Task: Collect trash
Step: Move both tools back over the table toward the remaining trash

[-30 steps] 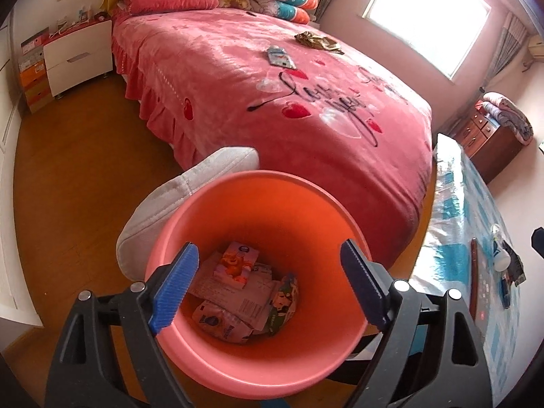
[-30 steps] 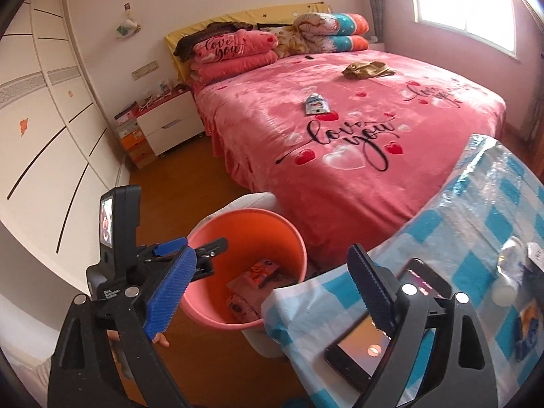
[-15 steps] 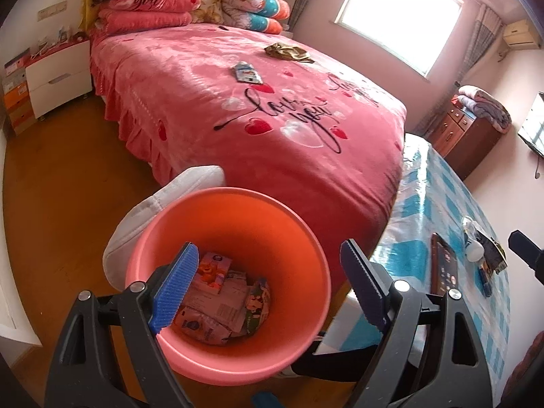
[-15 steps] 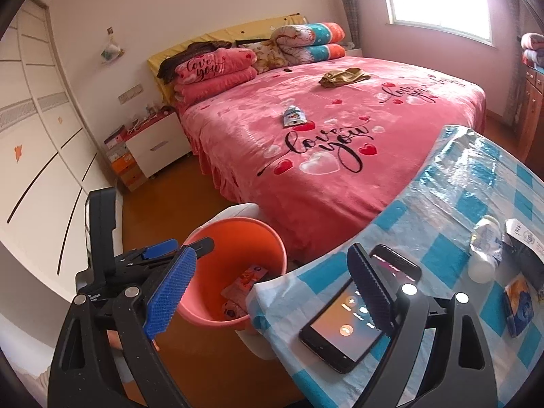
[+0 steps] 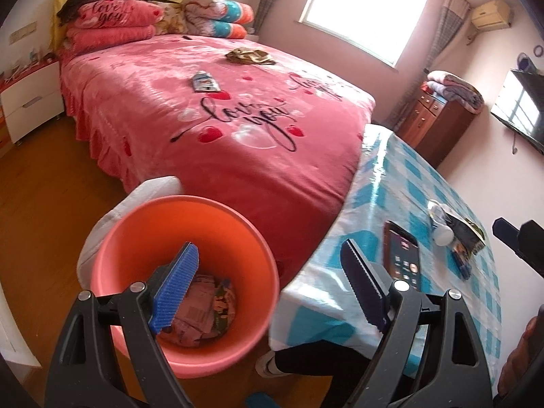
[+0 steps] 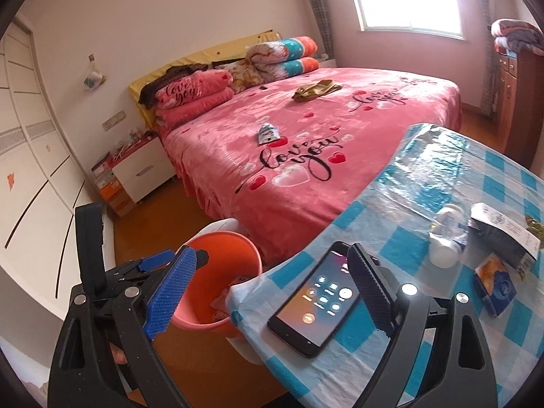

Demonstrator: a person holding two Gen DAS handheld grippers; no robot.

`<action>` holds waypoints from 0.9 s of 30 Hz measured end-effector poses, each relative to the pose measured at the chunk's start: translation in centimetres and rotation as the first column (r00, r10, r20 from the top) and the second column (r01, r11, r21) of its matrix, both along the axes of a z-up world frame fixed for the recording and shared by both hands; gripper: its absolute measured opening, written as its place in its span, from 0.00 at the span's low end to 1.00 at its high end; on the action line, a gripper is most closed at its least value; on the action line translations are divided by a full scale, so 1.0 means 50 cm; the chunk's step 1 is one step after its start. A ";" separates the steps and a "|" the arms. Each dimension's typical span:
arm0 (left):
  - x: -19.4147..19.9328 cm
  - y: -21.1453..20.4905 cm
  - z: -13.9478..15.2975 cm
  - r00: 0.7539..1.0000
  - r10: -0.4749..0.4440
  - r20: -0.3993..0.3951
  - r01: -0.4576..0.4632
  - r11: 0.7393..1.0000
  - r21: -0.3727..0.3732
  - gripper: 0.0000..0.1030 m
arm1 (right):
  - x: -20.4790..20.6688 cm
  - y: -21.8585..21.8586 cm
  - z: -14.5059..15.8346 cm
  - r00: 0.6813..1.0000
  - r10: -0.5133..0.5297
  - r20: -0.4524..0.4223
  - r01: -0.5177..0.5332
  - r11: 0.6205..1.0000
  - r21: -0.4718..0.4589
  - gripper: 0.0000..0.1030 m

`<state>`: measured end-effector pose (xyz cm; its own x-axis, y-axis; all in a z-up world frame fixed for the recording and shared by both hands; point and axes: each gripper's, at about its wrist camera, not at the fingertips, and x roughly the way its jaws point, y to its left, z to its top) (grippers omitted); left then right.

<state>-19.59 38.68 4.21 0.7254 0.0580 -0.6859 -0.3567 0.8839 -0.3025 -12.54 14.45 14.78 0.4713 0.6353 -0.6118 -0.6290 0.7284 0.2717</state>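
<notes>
Left tool [image 5: 268,280] spread, empty; trash-filled orange bucket [image 5: 136,224] just below it.

Bucket [image 5: 112,255] is looking like smooth salmon plastic, semi-gloss. Tablecloth [image 6: 442,176] is reading as glossy checked plastic film (glare streaks showing). Bedspread [image 5: 190,112] is looking like fuzzy matt fleece. Floor [image 5: 44,190] is showing polished wood. Phone [image 6: 318,297] is presenting glossy glass. Gripper pads [image 5: 175,284] are showing ribbed blue rubbery texture.
</notes>
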 end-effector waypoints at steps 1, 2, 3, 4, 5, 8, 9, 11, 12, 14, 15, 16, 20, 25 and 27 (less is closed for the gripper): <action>0.003 -0.010 0.003 1.000 -0.014 0.005 0.014 1.000 0.002 0.84 | -0.001 -0.005 0.001 1.000 -0.007 0.002 0.007 1.000 0.003 0.87; 0.005 -0.016 0.006 1.000 -0.024 0.008 0.024 1.000 0.004 0.84 | -0.001 -0.012 0.001 1.000 -0.017 0.002 0.017 1.000 0.004 0.87; 0.007 -0.021 0.007 0.999 -0.031 0.010 0.031 1.000 0.005 0.84 | -0.002 -0.020 -0.001 1.000 -0.029 0.001 0.029 1.000 0.005 0.87; 0.010 -0.030 0.009 0.999 -0.044 0.012 0.044 0.999 0.005 0.84 | -0.001 -0.027 -0.002 0.999 -0.037 -0.001 0.037 0.999 0.005 0.87; 0.012 -0.038 0.012 0.998 -0.054 0.016 0.054 0.999 0.005 0.84 | -0.002 -0.033 -0.003 0.999 -0.047 -0.002 0.047 0.999 0.007 0.87; 0.017 -0.062 0.021 0.996 -0.088 0.024 0.088 0.996 0.010 0.84 | -0.005 -0.056 -0.007 0.997 -0.072 -0.004 0.072 0.997 0.013 0.87; 0.019 -0.072 0.024 0.995 -0.100 0.026 0.099 0.995 0.012 0.84 | -0.004 -0.067 -0.010 0.997 -0.082 -0.005 0.083 0.996 0.015 0.87; 0.024 -0.088 0.028 0.992 -0.123 0.028 0.123 0.992 0.013 0.84 | -0.006 -0.081 -0.012 0.995 -0.098 -0.005 0.098 0.995 0.019 0.87; 0.027 -0.097 0.031 0.990 -0.136 0.028 0.135 0.991 0.014 0.84 | -0.006 -0.089 -0.013 0.994 -0.107 -0.006 0.107 0.994 0.023 0.87; 0.031 -0.113 0.035 0.988 -0.155 0.029 0.154 0.988 0.021 0.84 | -0.005 -0.109 -0.017 0.992 -0.128 -0.010 0.128 0.991 0.032 0.87; 0.033 -0.123 0.037 0.986 -0.167 0.028 0.166 0.986 0.024 0.84 | -0.005 -0.118 -0.019 0.990 -0.138 -0.013 0.138 0.990 0.037 0.87; 0.035 -0.130 0.039 0.984 -0.176 0.027 0.175 0.984 0.026 0.84 | -0.006 -0.130 -0.022 0.989 -0.150 -0.017 0.150 0.988 0.043 0.87; 0.044 -0.166 0.045 0.977 -0.215 0.016 0.214 0.976 0.044 0.84 | -0.004 -0.173 -0.039 0.982 -0.185 -0.042 0.188 0.980 0.063 0.90; 0.059 -0.210 0.055 0.968 -0.252 -0.010 0.252 0.964 0.081 0.84 | 0.007 -0.234 -0.066 0.970 -0.231 -0.078 0.238 0.966 0.101 0.90; 0.068 -0.232 0.063 0.963 -0.268 -0.017 0.268 0.959 0.092 0.84 | 0.013 -0.262 -0.077 0.963 -0.254 -0.089 0.263 0.958 0.115 0.90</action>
